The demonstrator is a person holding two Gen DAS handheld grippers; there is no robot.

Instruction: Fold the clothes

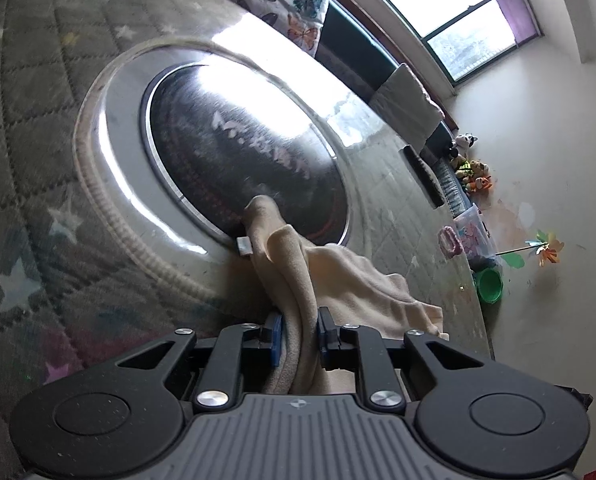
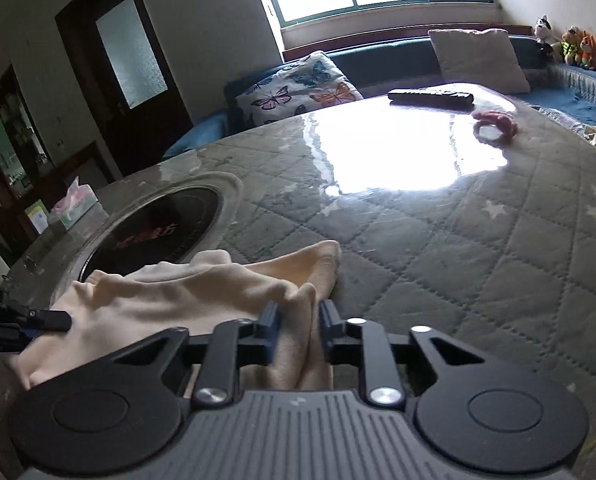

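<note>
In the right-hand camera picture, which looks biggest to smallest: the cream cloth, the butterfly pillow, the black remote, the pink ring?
1. cream cloth, though it is nearest the camera
2. butterfly pillow
3. black remote
4. pink ring, close to the remote, so unsure

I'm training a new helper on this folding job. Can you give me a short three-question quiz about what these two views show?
1. True or false: both the left tool and the right tool grip the cream cloth.
2. Which lies farther across the table? A) remote control B) pink ring
3. Fill in: the cloth partly overlaps the round black ____ set into the table.

Key: 1 true; 2 A; 3 cooktop.
</note>
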